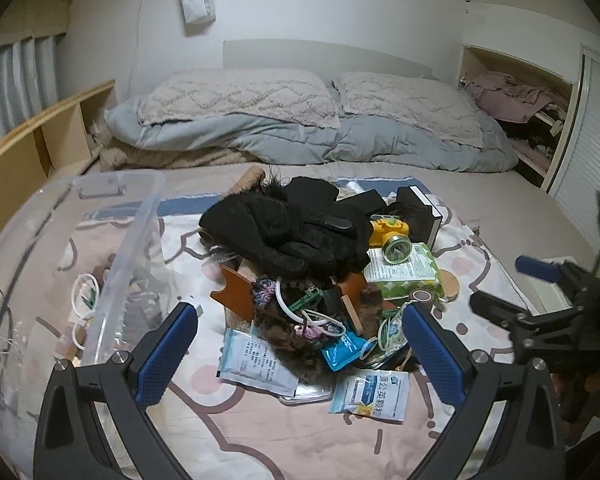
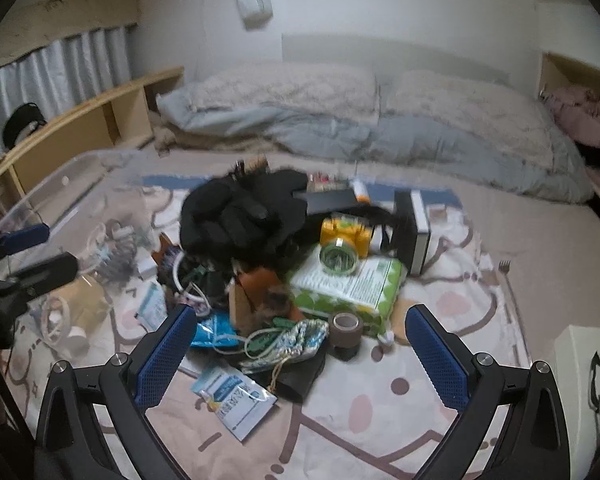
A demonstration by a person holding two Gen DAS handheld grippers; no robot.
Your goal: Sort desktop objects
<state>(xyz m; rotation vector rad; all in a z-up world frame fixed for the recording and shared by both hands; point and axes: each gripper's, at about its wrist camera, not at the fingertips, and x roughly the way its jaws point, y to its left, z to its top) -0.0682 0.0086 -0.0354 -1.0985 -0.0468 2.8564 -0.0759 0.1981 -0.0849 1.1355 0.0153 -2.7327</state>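
Left wrist view: the left gripper [image 1: 300,344] hangs with fingers spread and empty at lower centre, above a heap on the bed: black gloves [image 1: 296,228] at centre, a yellow toy camera [image 1: 390,236] right of them. A clear plastic bin [image 1: 112,248] sits at left. The right gripper [image 2: 300,344] is likewise spread, empty.

The bed [image 1: 500,200] carries everything. A pink patterned sheet [image 1: 260,440] covers its near part. On the sheet, at the left, stands a clear plastic bin [image 1: 112,248]. In the middle lies a pile of small objects [image 1: 312,264], with white sachets [image 1: 370,396] at its near edge. At the far side lie a grey-blue duvet [image 1: 300,140] and two pillows [image 1: 240,96].
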